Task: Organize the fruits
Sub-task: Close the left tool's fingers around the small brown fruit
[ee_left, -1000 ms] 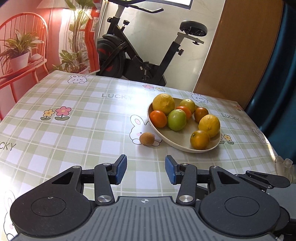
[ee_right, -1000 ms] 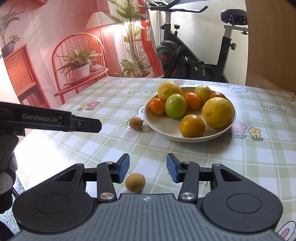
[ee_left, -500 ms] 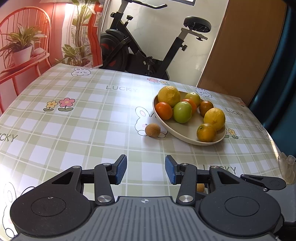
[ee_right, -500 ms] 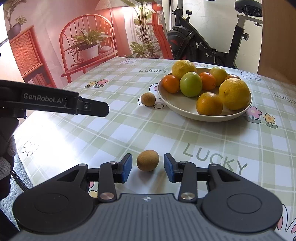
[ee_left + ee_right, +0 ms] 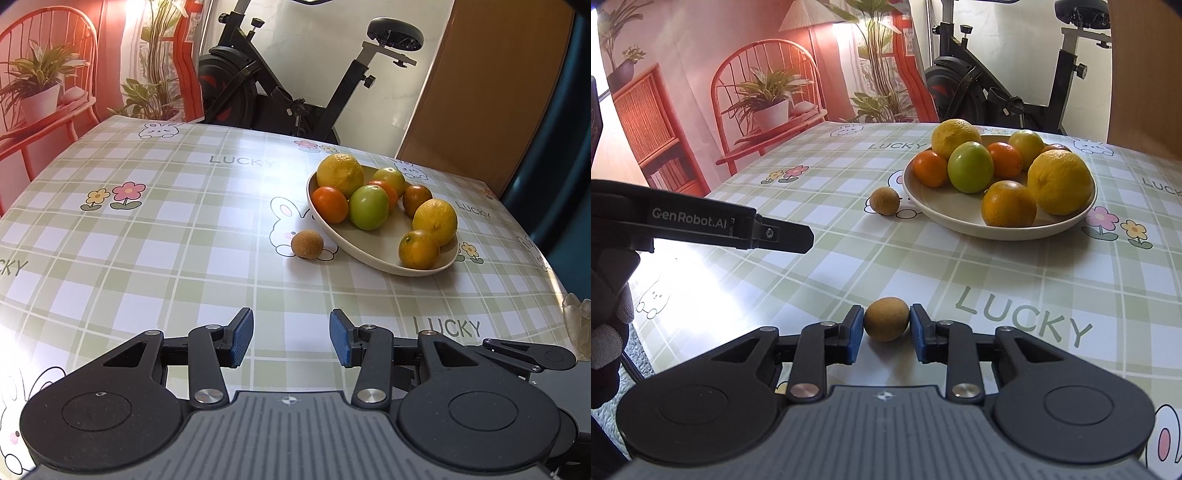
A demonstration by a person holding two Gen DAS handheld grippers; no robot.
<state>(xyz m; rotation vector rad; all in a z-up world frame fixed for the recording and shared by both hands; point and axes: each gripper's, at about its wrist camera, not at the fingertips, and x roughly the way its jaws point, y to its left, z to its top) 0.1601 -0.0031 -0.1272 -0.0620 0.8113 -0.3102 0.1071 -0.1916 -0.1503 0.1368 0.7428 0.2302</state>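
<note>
- Small brown rough-skinned round fruit (image 5: 886, 324) sits on the green-checked tablecloth (image 5: 849, 258) near the front edge, squeezed between the blue pads of the right gripper (image 5: 886, 328), whose jaws have just closed onto it.
- A second brown round fruit (image 5: 307, 244) lies on the cloth just beside the rim of the cream shallow bowl (image 5: 362, 251).
- The bowl holds two yellow lemons, several oranges and green round fruits.
- The left gripper (image 5: 291, 338) hovers over bare cloth, jaws partly apart, nothing between its pads.
- A black exercise bike (image 5: 280, 92) stands beyond the table.
</note>
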